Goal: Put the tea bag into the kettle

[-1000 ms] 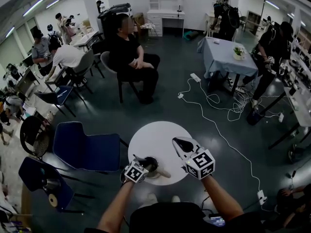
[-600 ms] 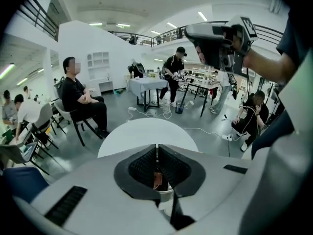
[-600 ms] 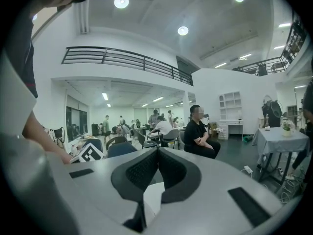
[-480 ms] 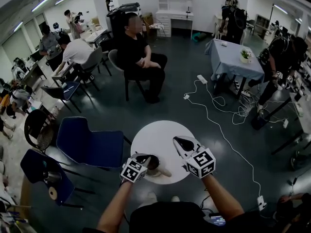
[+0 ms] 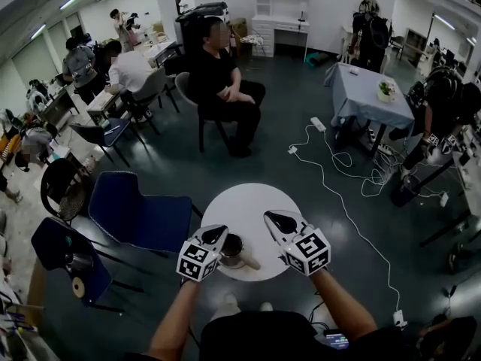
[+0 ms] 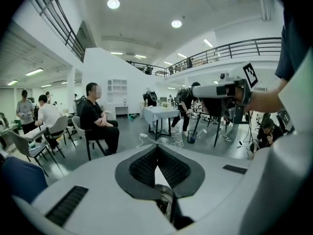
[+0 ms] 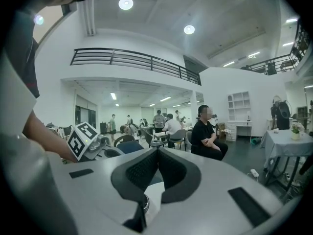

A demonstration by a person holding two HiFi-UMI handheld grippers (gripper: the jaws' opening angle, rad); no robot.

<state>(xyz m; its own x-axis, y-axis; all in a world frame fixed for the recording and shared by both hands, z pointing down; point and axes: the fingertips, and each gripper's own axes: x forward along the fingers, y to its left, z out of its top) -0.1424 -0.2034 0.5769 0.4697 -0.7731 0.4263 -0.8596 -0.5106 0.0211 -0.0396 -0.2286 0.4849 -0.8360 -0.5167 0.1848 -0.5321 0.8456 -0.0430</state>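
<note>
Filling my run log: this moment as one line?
left gripper shut, empty | right gripper shut, empty | dark metal kettle on round white table, between grippers | tea bag not seen

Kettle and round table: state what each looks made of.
The kettle looks metal, dark with a glinting rim in the left gripper view; its pale handle could be wood. The table has a smooth, matte white top, perhaps laminate or paint; unclear.

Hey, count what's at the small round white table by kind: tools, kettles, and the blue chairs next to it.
Tools: 2, the left tool and the right tool
Kettle: 1
Blue chairs: 2, one near, one further left
Total: 5
</note>
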